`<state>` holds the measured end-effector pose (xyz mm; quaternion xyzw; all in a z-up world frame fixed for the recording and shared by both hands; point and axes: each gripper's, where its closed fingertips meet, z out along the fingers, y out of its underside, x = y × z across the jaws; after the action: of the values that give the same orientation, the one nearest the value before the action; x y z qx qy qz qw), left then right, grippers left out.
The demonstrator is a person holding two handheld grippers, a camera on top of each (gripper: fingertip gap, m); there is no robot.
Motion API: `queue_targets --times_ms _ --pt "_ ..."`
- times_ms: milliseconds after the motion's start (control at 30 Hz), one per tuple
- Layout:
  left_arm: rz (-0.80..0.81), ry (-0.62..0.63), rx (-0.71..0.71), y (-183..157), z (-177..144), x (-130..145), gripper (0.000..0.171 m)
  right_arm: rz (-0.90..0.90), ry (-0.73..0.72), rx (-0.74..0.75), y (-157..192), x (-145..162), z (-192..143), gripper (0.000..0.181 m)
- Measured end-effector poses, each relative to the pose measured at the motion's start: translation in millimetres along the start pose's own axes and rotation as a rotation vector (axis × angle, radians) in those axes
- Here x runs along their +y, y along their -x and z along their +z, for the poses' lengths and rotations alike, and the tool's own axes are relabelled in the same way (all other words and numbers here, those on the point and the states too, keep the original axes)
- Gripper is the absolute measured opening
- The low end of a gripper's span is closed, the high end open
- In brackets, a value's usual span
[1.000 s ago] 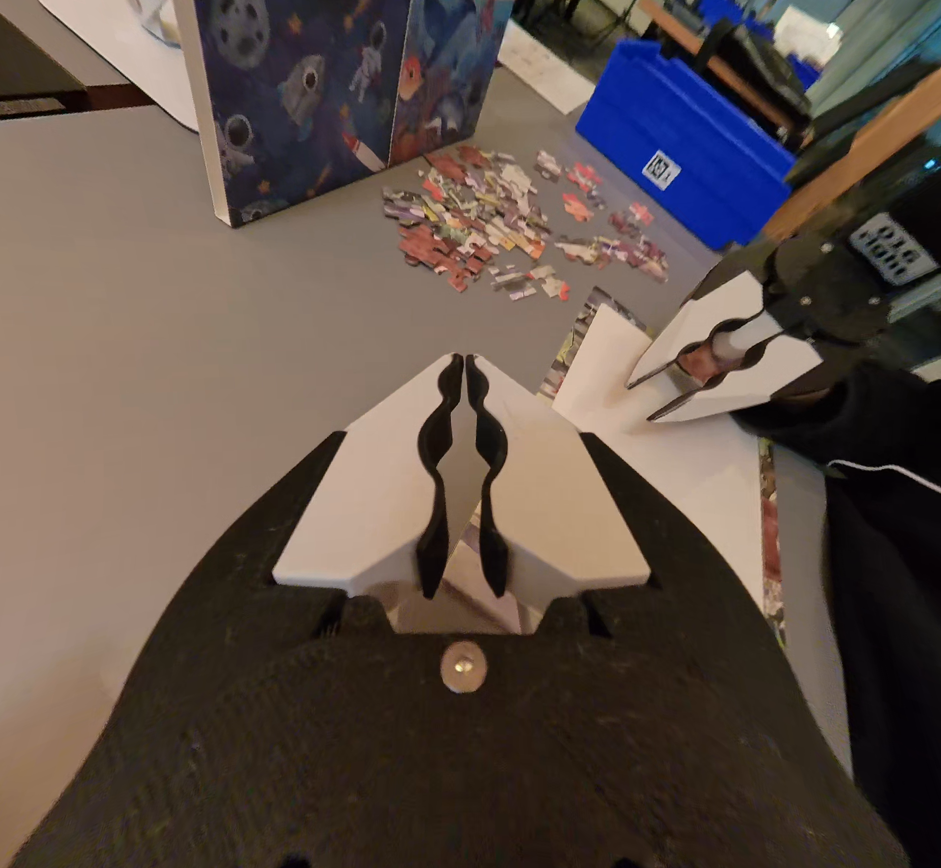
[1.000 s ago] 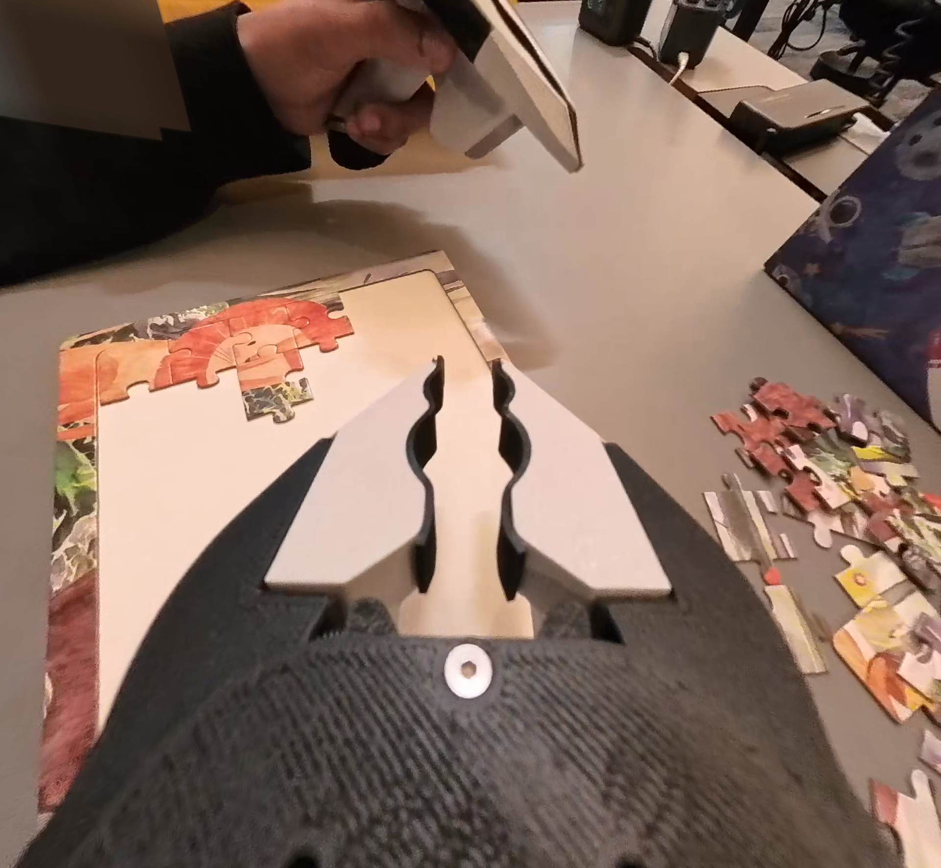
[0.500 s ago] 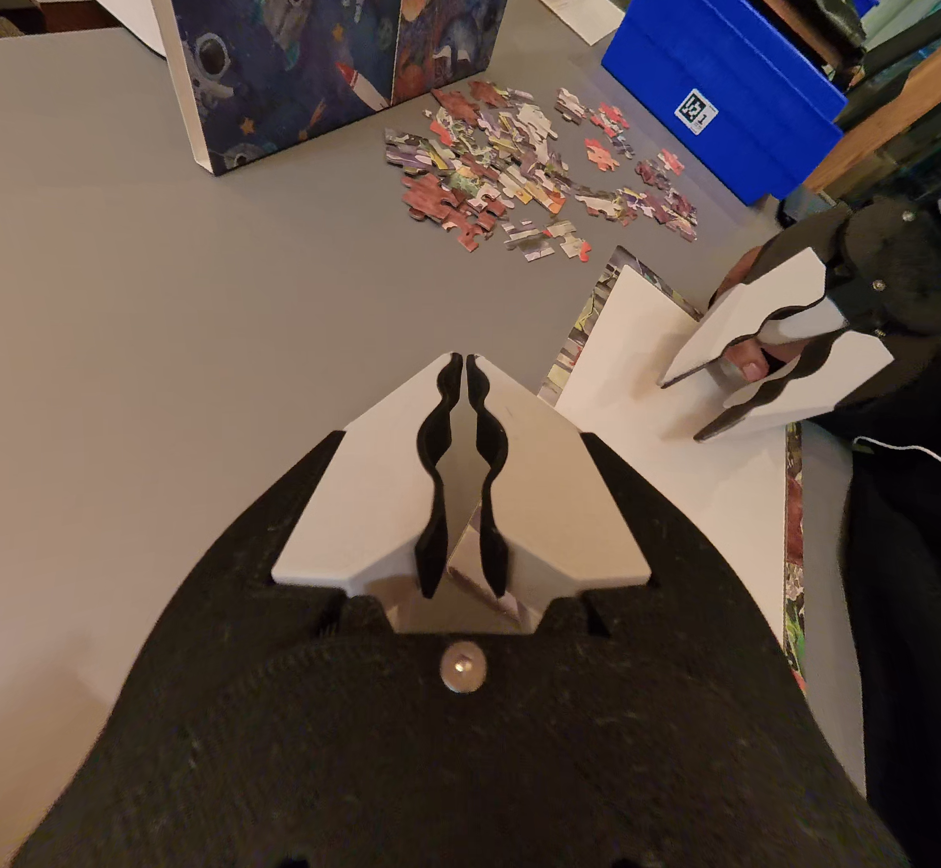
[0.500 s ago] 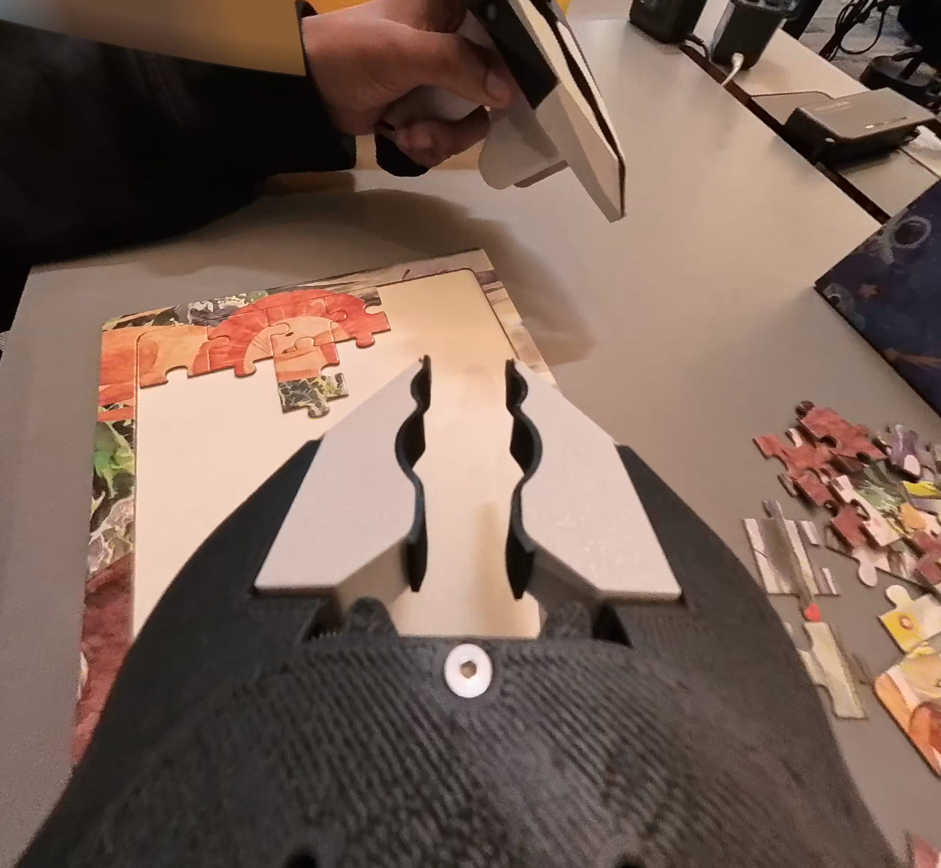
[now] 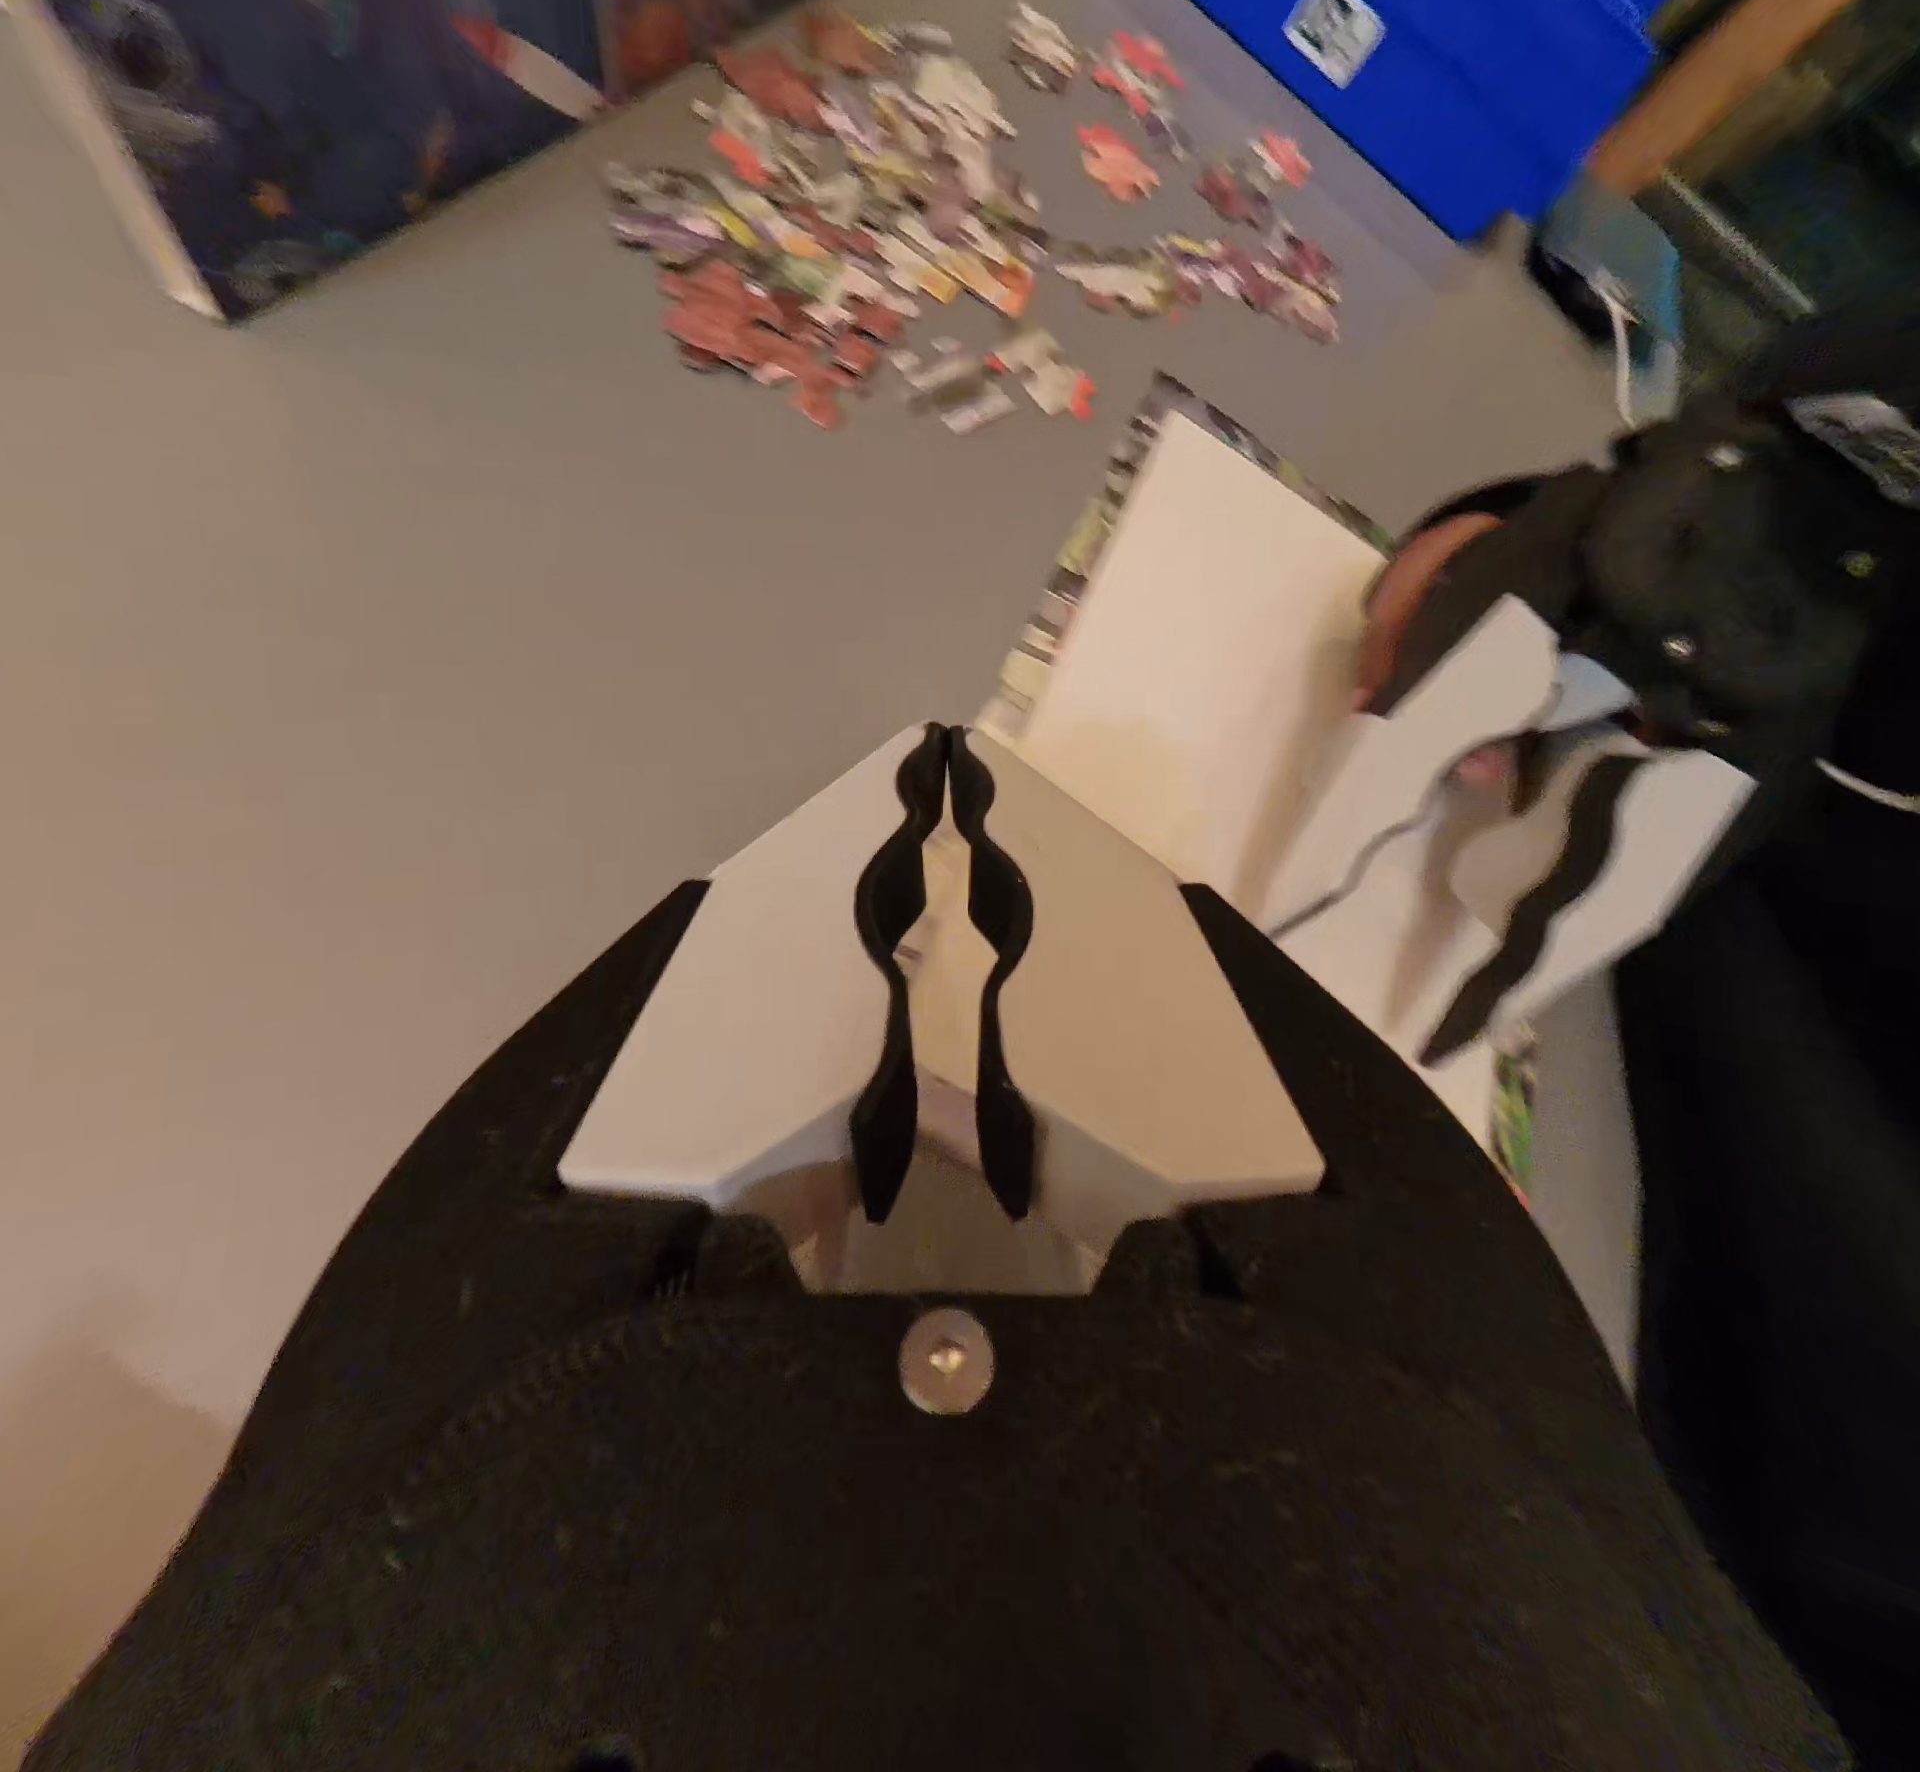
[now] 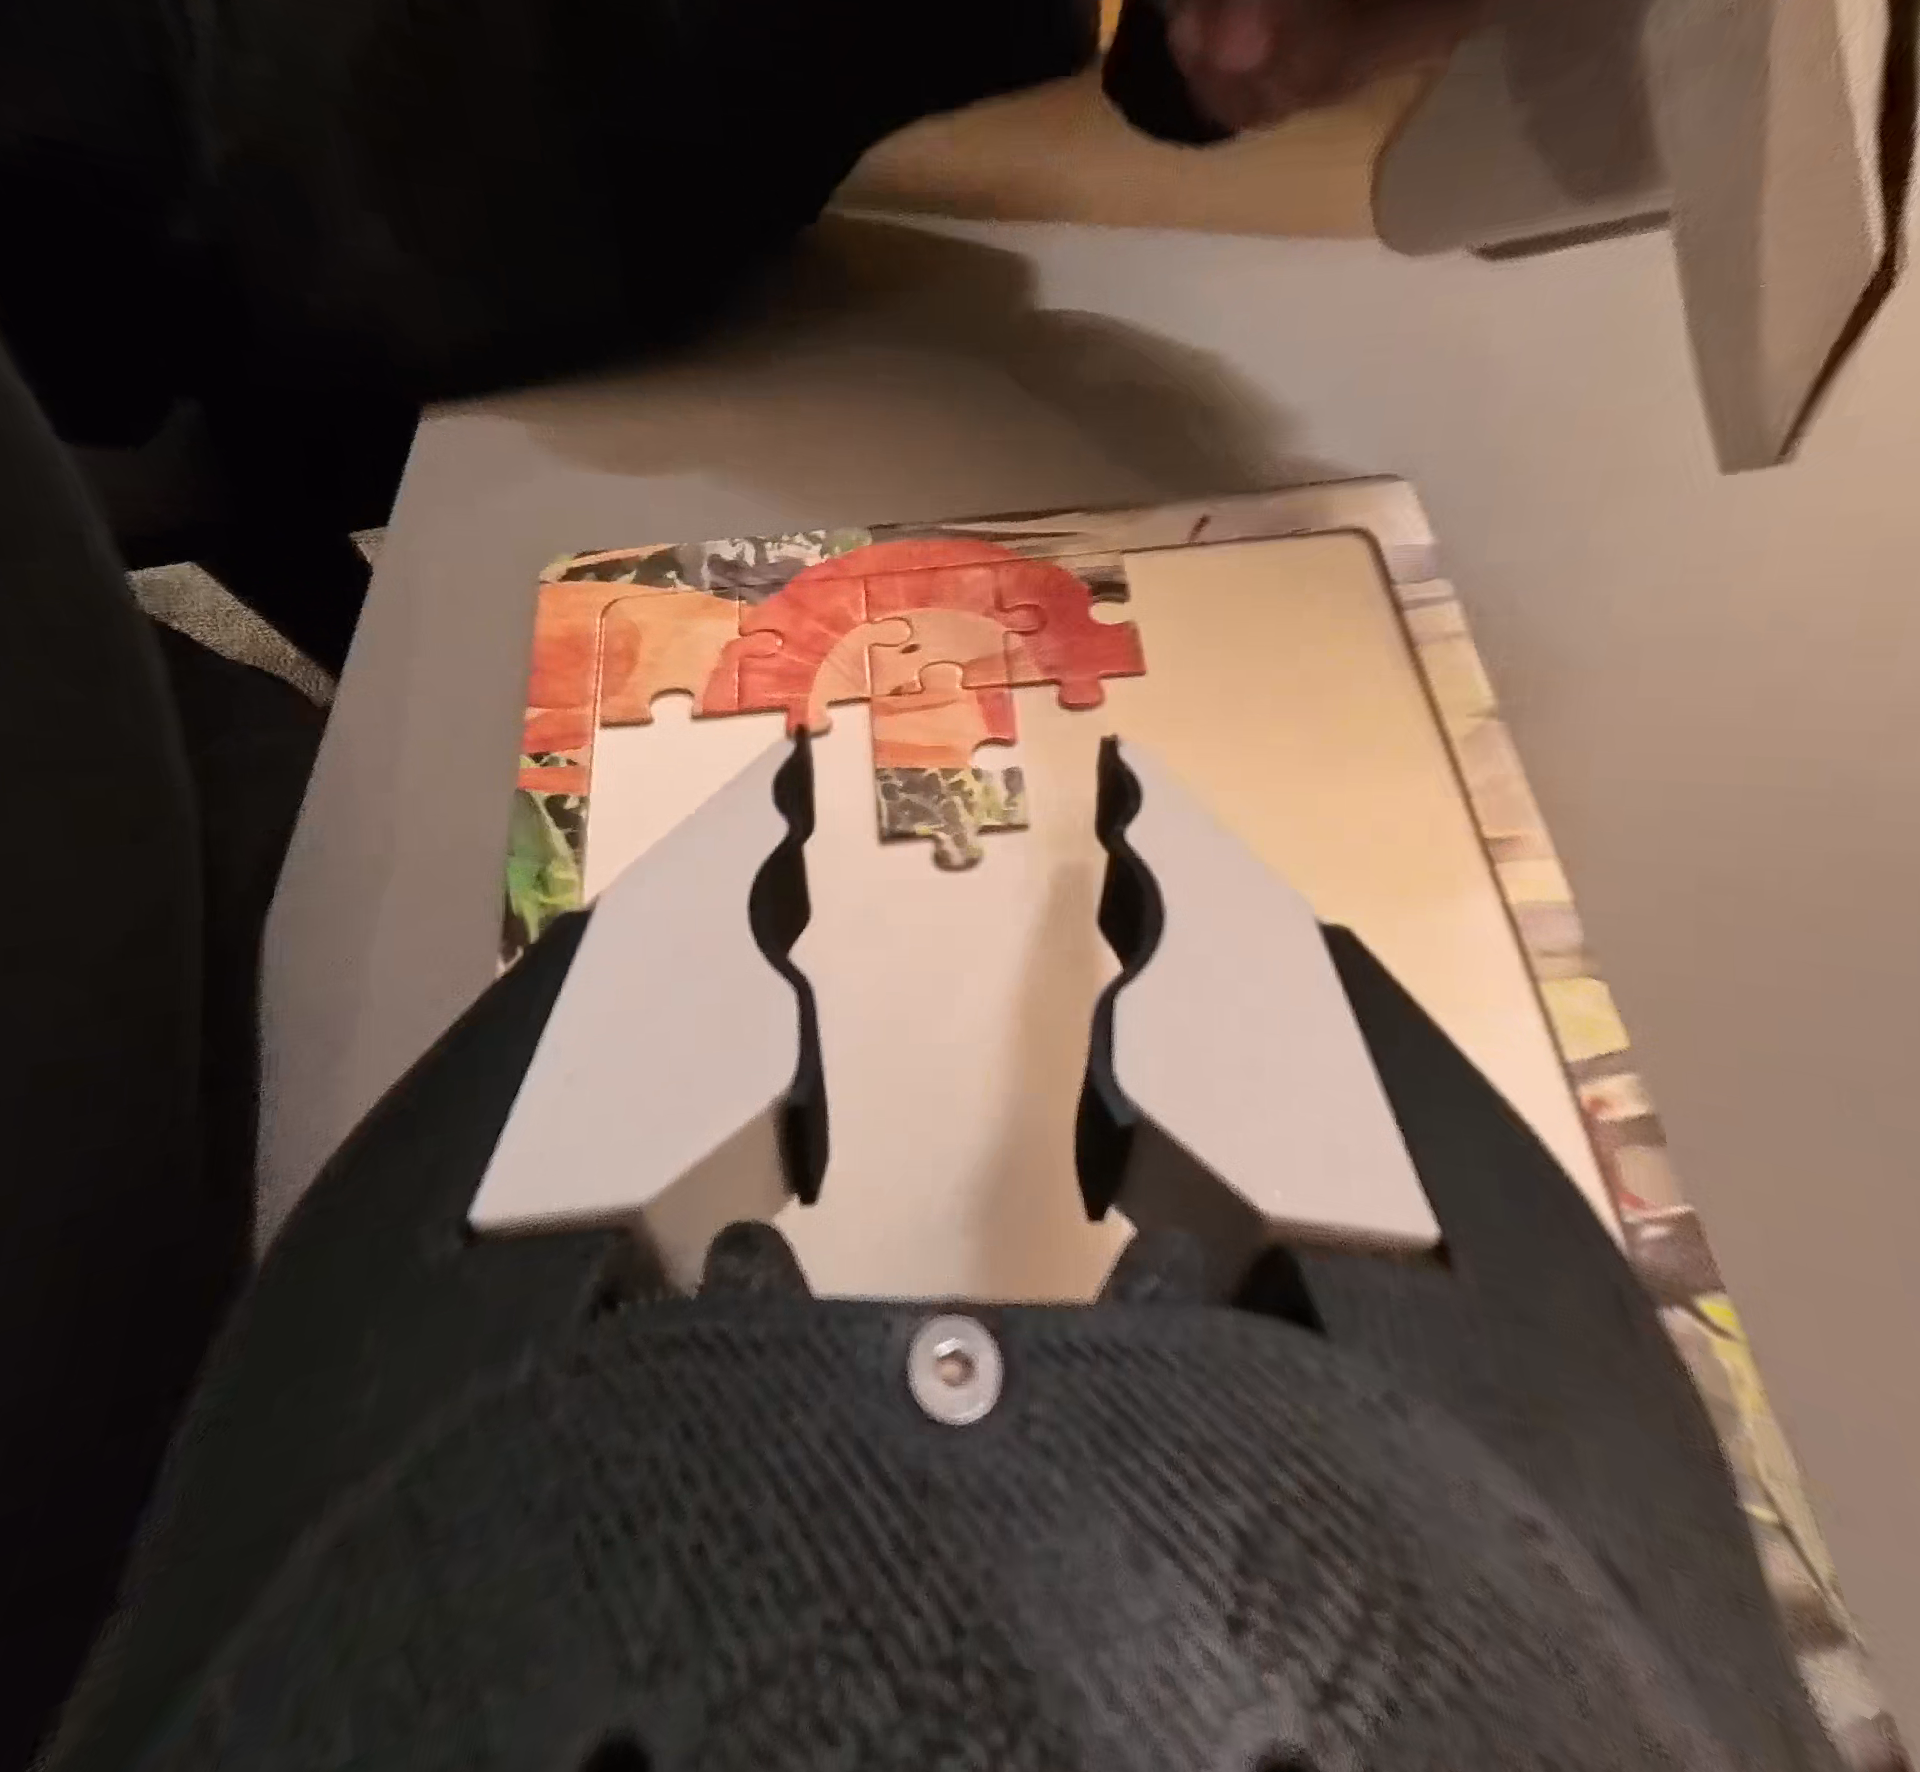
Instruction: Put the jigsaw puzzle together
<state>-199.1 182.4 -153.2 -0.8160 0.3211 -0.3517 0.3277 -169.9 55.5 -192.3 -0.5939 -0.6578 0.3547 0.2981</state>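
The left gripper [image 5: 948,735] hangs above the grey counter [image 5: 364,631] with jaws closed on nothing, loose puzzle pieces [image 5: 883,236] heaped at its 12 o'clock. The right gripper [image 6: 951,743] hovers over the puzzle tray [image 6: 1299,787], jaws open and empty. The assembled red pieces [image 6: 914,652] sit at the tray's 11 o'clock corner.

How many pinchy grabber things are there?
2. The left gripper is shut, by the puzzle board's edge. The right gripper is open above the board, near the joined pieces. None seem hidden.
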Motion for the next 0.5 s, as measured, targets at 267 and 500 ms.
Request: queue_targets --times_ms 267,500 --pt "0.070 0.220 0.154 -77 -11 75 0.000 -0.035 0.118 0.009 2 18 13 0.050" --pt "0.062 0.318 0.071 -90 -6 122 0.000 -0.026 0.112 0.014 -1 17 13 0.043"
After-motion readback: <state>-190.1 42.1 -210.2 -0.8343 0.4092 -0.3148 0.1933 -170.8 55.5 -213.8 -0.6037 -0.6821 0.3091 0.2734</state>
